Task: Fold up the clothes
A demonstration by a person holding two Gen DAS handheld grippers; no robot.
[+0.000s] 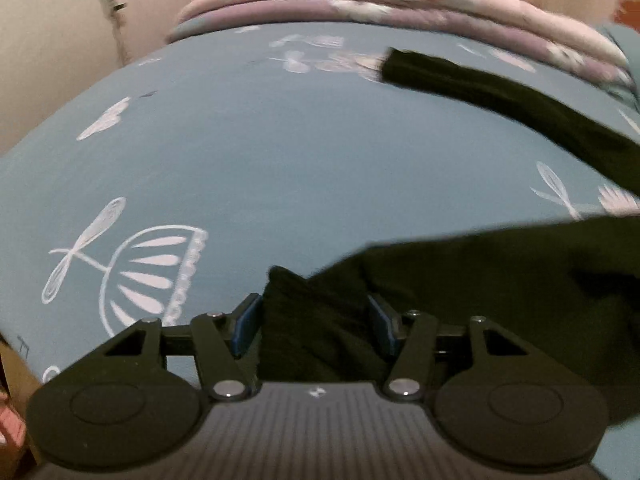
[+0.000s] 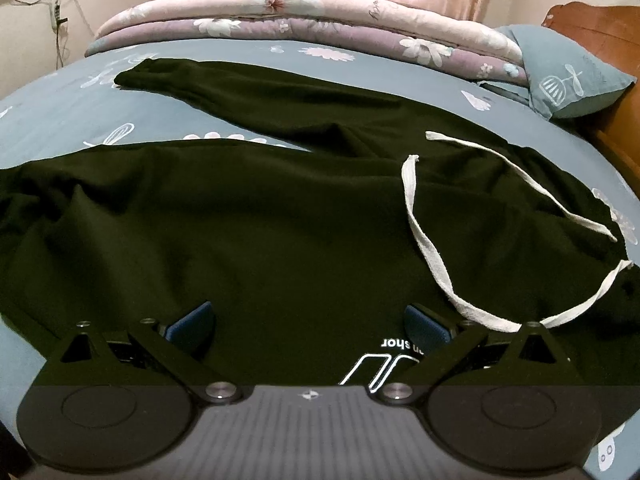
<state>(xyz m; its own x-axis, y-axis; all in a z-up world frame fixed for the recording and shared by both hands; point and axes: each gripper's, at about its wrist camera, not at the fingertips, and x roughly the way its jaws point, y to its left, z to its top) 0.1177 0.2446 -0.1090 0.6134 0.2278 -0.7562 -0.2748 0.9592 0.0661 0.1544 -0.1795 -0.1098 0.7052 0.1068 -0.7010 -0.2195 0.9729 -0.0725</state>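
Left gripper (image 1: 316, 326) pinches the black drawstring trousers' (image 2: 280, 220) hem; carry it toward the white drawstring (image 2: 424, 240) smoothly while the wide-open, empty right gripper (image 2: 308, 326) hovers beside that drawstring

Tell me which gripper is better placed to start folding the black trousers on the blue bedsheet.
Left, probably. The left gripper already has the cuff end of the black trousers bunched between its blue pads. The right gripper stands open above flat cloth near the white drawstring, gripping nothing.
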